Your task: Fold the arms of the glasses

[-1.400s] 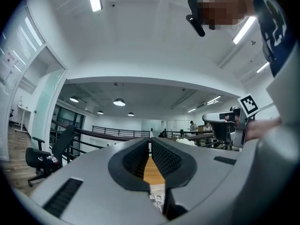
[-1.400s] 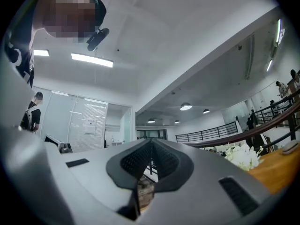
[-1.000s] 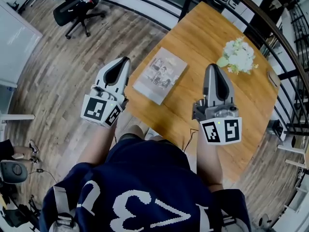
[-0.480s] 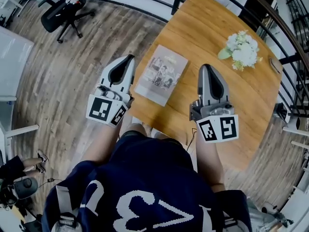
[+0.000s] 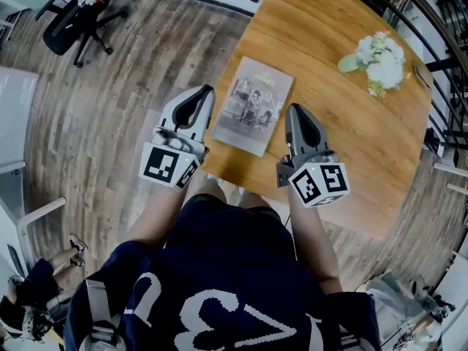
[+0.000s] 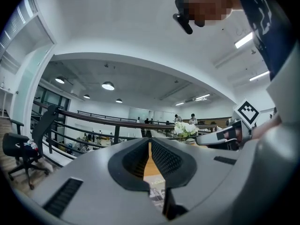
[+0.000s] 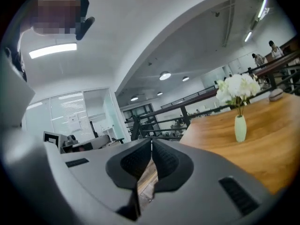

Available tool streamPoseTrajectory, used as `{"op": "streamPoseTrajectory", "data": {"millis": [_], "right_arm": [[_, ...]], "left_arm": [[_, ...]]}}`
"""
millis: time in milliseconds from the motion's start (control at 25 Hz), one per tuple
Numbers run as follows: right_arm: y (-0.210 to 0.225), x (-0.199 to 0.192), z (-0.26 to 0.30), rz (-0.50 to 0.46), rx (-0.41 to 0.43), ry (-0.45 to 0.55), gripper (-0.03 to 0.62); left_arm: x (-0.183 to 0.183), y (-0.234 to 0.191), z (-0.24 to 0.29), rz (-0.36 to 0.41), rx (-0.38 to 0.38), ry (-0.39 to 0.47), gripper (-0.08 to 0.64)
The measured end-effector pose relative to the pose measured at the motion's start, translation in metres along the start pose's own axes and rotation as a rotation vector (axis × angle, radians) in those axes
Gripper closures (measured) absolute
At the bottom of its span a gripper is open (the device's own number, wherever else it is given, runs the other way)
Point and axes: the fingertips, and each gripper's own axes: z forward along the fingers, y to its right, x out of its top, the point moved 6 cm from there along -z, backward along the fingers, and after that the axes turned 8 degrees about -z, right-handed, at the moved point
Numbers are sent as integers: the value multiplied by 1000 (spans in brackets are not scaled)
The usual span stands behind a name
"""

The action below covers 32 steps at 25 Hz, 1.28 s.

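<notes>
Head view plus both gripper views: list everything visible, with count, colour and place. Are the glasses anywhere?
table: one, orange-brown wood, upper centre of the head view
book: one, pale cover with a picture, flat on the table's near corner, between the two grippers
flowers: one bunch, white, in a pale vase on the table's far right side
office chair: one, black, on the floor at upper left
floor: grey-brown planks, left of the table
railing: one, dark, beyond the table
glasses: none in any view
shirt: one, navy with white print, bottom centre
left hand-held gripper: one, grey, jaws together, empty, at the table's left edge
right hand-held gripper: one, grey, jaws together, empty, right of the book
</notes>
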Motion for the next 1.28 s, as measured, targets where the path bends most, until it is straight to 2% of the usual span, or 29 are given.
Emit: {"op": "streamPoseTrajectory", "data": {"millis": [240, 320, 520, 680, 1000, 1280], "right_arm": [[-8, -80, 11, 301, -27, -150, 561], [-10, -102, 13, 426, -31, -179, 519], [-18, -139, 17, 676, -51, -215, 500], [-21, -155, 22, 846, -71, -205, 491], [-7, -174, 28, 1071, -144, -136, 476], [-3, -178, 35, 1155, -136, -75, 527]], "left_arm": [[-23, -6, 5, -21, -46, -63, 531], [-29, -8, 7, -22, -55, -86, 531], [-38, -12, 7, -34, -68, -115, 531], [-42, -15, 5, -35, -69, -133, 531], [-44, -23, -1, -32, -52, -151, 531], [-47, -29, -5, -38, -32, -160, 531]]}}
